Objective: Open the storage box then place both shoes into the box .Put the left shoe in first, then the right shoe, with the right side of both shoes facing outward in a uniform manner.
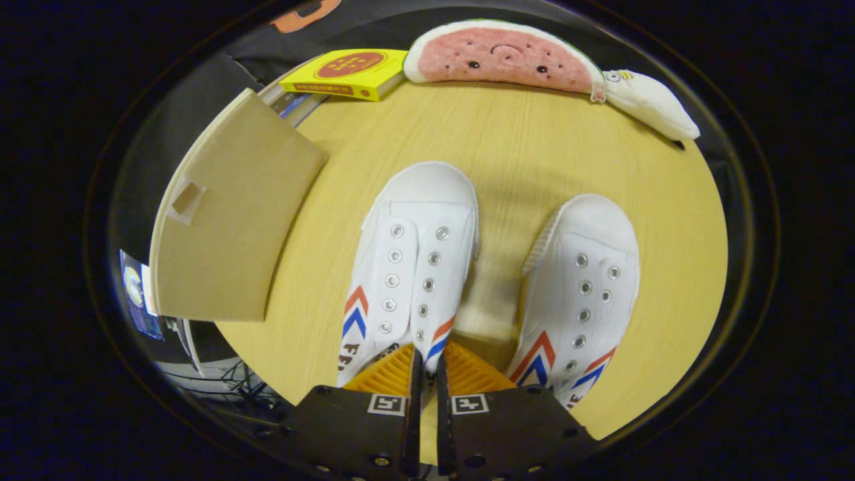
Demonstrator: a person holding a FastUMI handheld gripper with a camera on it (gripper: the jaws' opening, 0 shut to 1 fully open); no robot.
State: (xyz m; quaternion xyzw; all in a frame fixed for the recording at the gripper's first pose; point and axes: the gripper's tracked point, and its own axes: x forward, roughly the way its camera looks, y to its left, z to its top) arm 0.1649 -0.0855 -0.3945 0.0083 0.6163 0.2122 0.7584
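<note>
My claw (pixel 425 364) is nearly closed, its two fingers pinching what looks like the inner side wall of the left shoe (pixel 407 267) near its heel opening; I judge both fingers press on that wall, though the contact itself is partly hidden. That shoe runs straight ahead of the claw, toe pointing away. The right shoe (pixel 580 294) lies just to the right of my fingers, parallel, apart from the first. The storage box (pixel 220 220) sits off to the left and ahead, and from here I see a plain brown panel with a small tab; I cannot tell whether it is open.

To do this well I would keep the pinch firm, since a thin canvas wall can slip, lift straight up so the shoe clears the table (pixel 521 153), then swing left toward the box without brushing its edge. I should turn the shoe so its right side faces outward. The watermelon cushion (pixel 501 57) and yellow box (pixel 347 72) lie far beyond, out of the way.
</note>
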